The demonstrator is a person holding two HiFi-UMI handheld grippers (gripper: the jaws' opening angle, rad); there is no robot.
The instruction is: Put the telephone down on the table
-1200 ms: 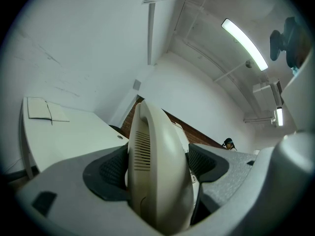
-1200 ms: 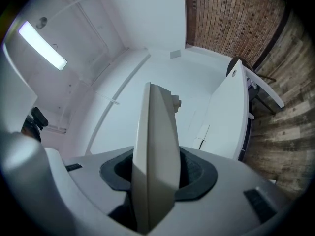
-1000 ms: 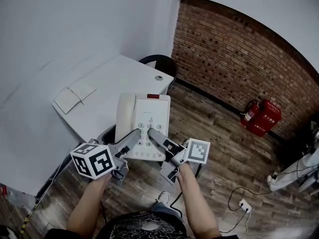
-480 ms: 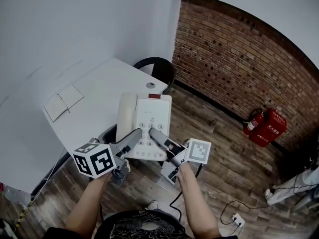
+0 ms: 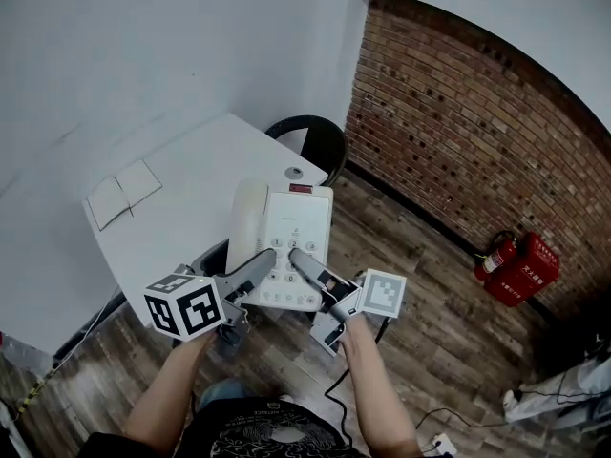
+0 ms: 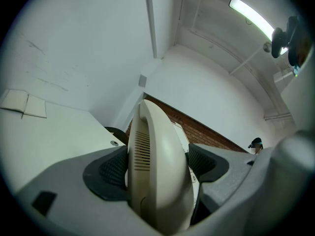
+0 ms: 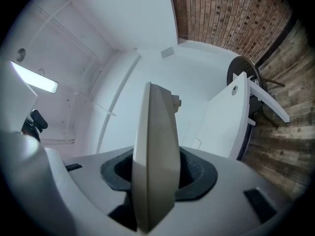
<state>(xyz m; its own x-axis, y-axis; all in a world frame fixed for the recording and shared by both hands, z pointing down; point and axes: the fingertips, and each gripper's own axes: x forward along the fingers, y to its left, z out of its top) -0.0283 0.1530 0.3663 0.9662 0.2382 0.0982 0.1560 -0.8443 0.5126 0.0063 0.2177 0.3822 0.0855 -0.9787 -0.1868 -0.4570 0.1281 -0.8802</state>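
A cream desk telephone (image 5: 283,239), handset on its left side and keypad facing up, is held in the air over the near edge of the white table (image 5: 181,222). My left gripper (image 5: 258,266) is shut on its near left edge. In the left gripper view the handset side (image 6: 157,171) fills the gap between the dark pads (image 6: 114,168). At the near right edge my right gripper (image 5: 302,261) is shut on the phone too. The phone's thin rim (image 7: 152,156) stands between that gripper's pads (image 7: 197,173).
An open notebook (image 5: 120,194) lies on the table's far left. A small round fitting (image 5: 295,172) sits near the table's far corner. A black chair (image 5: 313,138) stands behind the table by the brick wall (image 5: 458,113). A red fire extinguisher (image 5: 520,265) rests on the wooden floor at right.
Both grippers keep their hold on the telephone. The room has slid across the head view as the person moves; the fire extinguisher has shifted right and down.
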